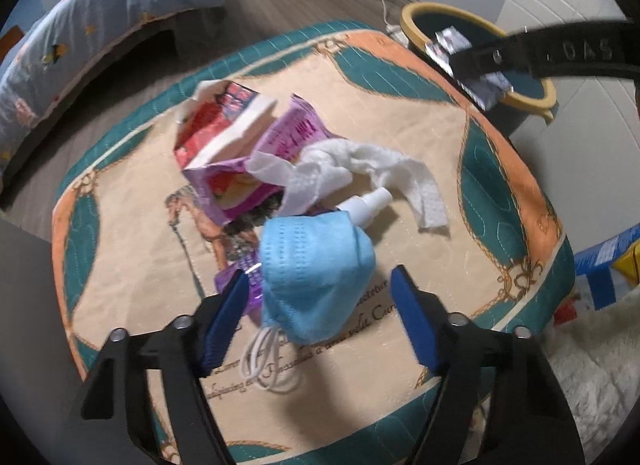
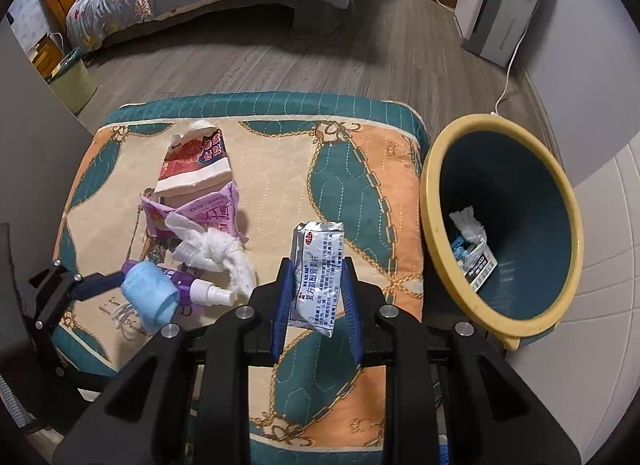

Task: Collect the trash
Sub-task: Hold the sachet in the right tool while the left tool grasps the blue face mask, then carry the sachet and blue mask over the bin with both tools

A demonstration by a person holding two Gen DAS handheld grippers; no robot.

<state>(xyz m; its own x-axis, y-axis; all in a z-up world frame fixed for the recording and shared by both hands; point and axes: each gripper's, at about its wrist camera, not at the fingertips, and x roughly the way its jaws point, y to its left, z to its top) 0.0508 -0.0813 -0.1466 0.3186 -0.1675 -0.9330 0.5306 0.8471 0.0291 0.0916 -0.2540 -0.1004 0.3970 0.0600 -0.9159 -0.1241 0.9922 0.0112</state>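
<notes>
Right gripper [image 2: 318,301] fingers pinch a silver sachet [image 2: 318,277]; left gripper [image 1: 320,301] fingers straddle the blue mask [image 1: 316,265], apart

cushion: teal-and-orange quilted cushion [image 2: 360,169] carries the litter
bin: yellow-rimmed dark plastic bin [image 2: 430,201] right of cushion
mask: blue pleated face mask [image 1: 316,261] before crumpled white tissue [image 1: 360,165]

Under your jaws lies a quilted cushion [image 2: 360,169] in cream, teal and orange with a gold chain pattern; it carries all the litter. Between your left jaws sits a crumpled pale blue face mask [image 1: 316,277] with white ear loops. Just beyond it lie a purple spray bottle with a white nozzle [image 2: 200,289], a twisted white tissue [image 1: 360,169], a torn purple wrapper [image 1: 248,185] and, farthest out, a red-and-white paper packet [image 1: 216,125].
</notes>
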